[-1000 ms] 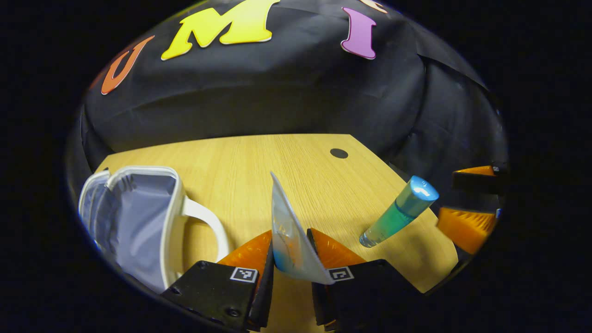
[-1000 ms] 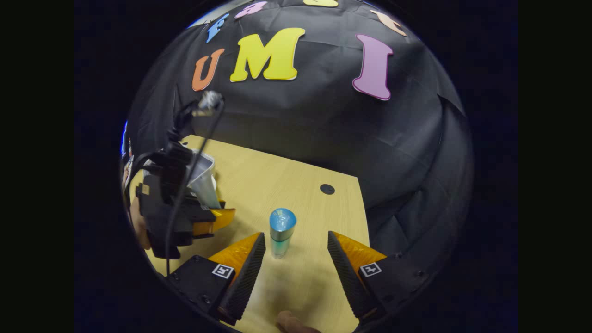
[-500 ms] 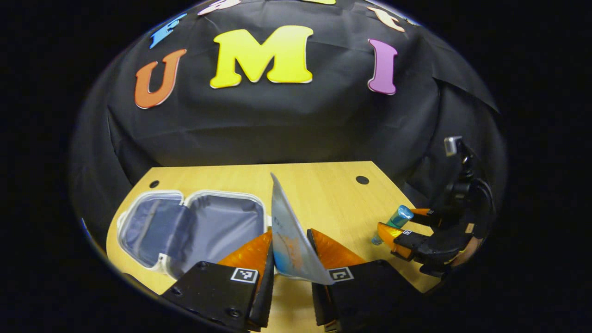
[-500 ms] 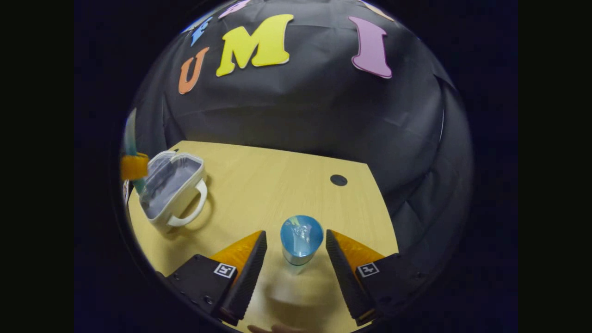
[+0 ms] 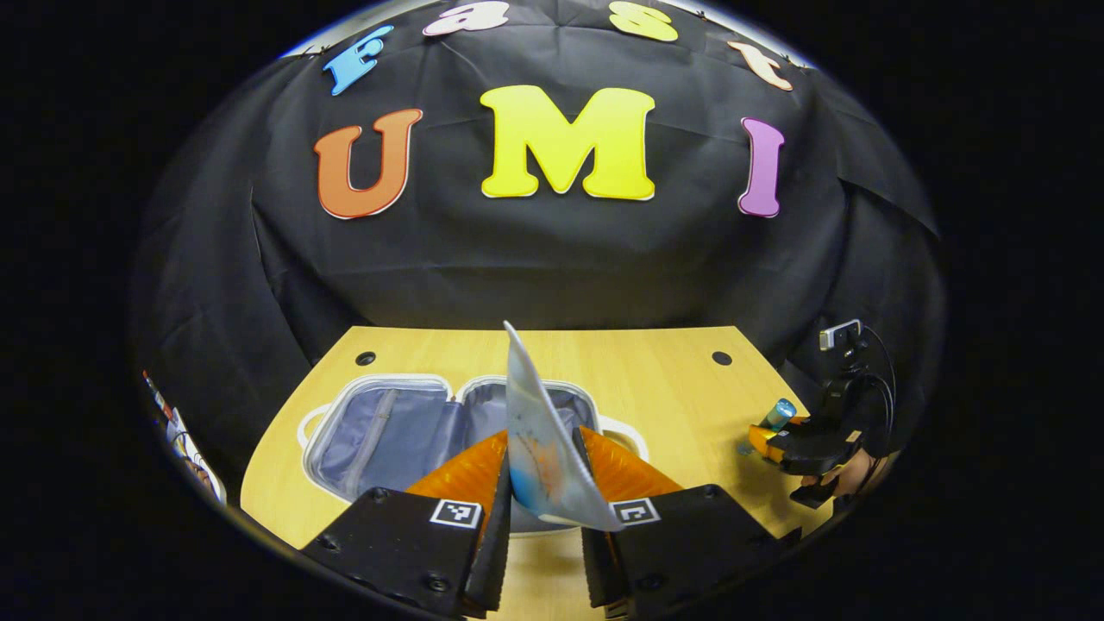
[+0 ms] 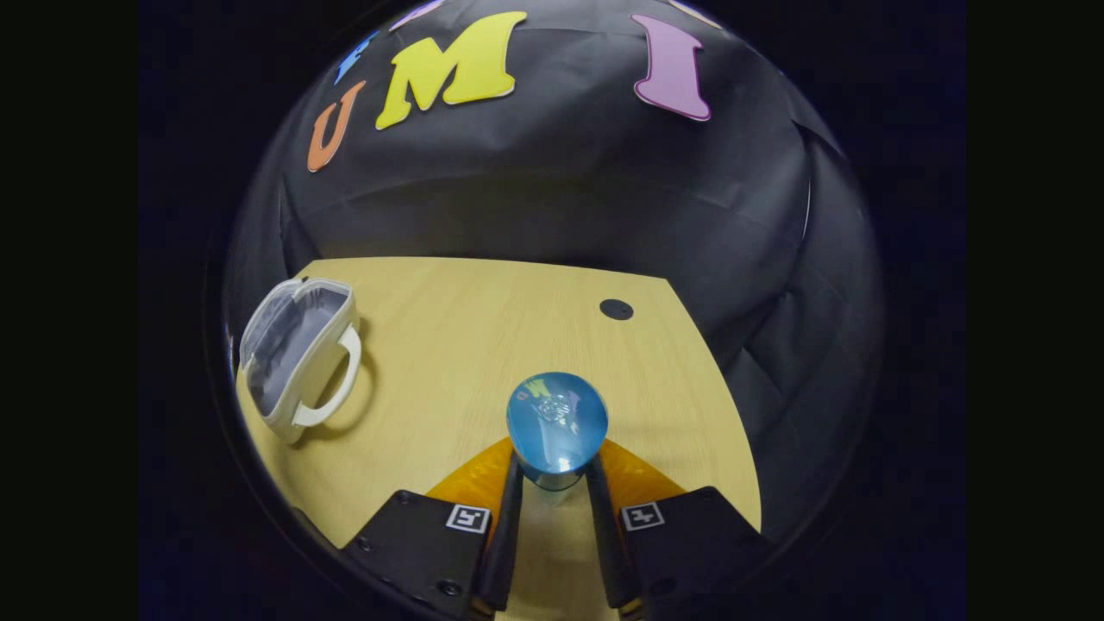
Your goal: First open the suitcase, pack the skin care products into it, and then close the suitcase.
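A small white suitcase (image 5: 392, 427) lies open on the wooden table, its grey lining showing; it also appears at the left of the right gripper view (image 6: 297, 358). My left gripper (image 5: 542, 483) is shut on a flat white tube (image 5: 539, 440) with blue and orange print, held upright in front of the open case. My right gripper (image 6: 554, 483) is shut on a blue-capped bottle (image 6: 556, 421), seen cap first. In the left gripper view the same bottle (image 5: 779, 413) sits in the right gripper (image 5: 798, 442) at the far right of the table.
The wooden table (image 6: 466, 345) has round cable holes (image 6: 616, 309) near its back corners. Black cloth walls close in behind and on both sides. A hand (image 5: 849, 473) holds the right gripper at the table's right edge.
My right gripper closed onto the blue-capped bottle, which had stood between open fingers. My left gripper, still holding the tube, swung round to face the open suitcase.
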